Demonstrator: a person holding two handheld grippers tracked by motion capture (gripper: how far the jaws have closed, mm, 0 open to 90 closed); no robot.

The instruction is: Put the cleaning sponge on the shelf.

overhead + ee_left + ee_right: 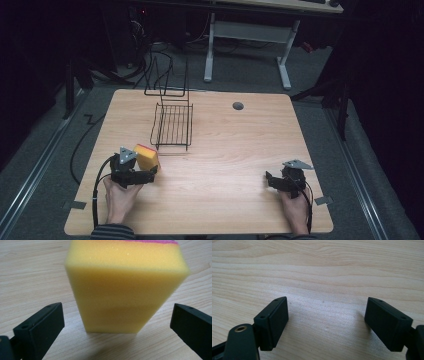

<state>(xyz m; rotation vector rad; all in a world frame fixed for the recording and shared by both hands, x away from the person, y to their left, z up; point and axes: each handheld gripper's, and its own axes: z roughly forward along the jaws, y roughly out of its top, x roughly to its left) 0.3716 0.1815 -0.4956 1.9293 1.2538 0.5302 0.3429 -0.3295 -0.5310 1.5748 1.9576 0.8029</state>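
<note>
We see a yellow sponge [125, 290] with a thin pink layer on its far face, sitting on the wooden table [230, 165] near the left edge, just in front of the left gripper [150, 174]. In the left gripper view its jaws stand spread wide, one on each side of the sponge, touching neither flank. We judge the sponge to be light, soft and springy: it will give under pressure and is unlikely to slip or break. The best hold looks to be across its two long yellow sides, low and near the middle, with a moderate squeeze so it does not bulge or twist out.

The right gripper [274, 181] hovers at the near right of the table, jaws spread over bare wood and holding nothing. A black wire rack [172, 126] stands just beyond the sponge, toward the far side, with a taller wire frame [167, 80] at the far edge behind it. The rack's near rim is the closest thing to catch on if we lift the sponge forward; the right side is open.
</note>
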